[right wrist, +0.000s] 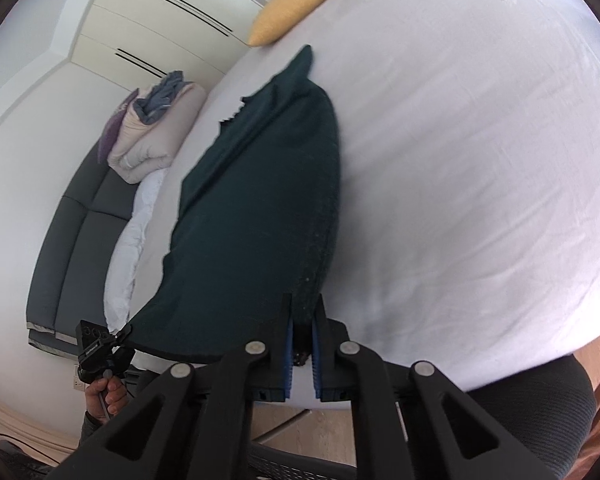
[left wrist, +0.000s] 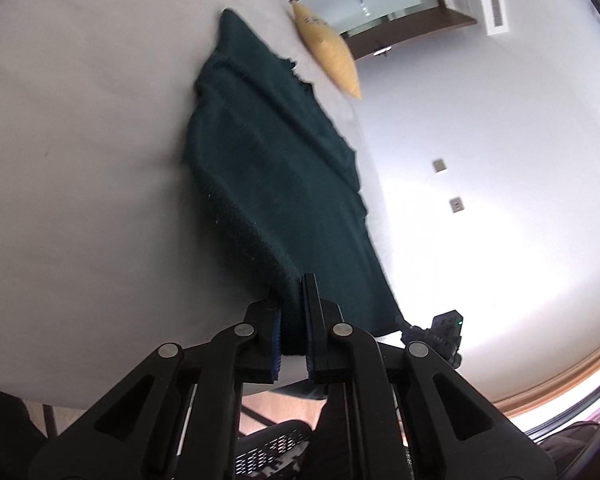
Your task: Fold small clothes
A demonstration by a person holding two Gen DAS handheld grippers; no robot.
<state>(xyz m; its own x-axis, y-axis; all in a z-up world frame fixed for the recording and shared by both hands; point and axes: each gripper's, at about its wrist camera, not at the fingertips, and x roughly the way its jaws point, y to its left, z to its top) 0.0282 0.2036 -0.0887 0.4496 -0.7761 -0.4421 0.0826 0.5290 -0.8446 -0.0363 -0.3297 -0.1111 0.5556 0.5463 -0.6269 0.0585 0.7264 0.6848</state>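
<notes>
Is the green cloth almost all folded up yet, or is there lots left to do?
Not finished yet. The dark green cloth lies stretched along the white bed, and whether a fold is already in it can't be told. In hand: the left claw and the right claw each pinch a near corner and lift that edge. Left to do: carry that edge toward the far end near the yellow pillow, then fold smaller.

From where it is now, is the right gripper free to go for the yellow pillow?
Probably not: the right gripper is shut on the dark green garment, and the yellow pillow lies beyond the garment's far end.
</notes>
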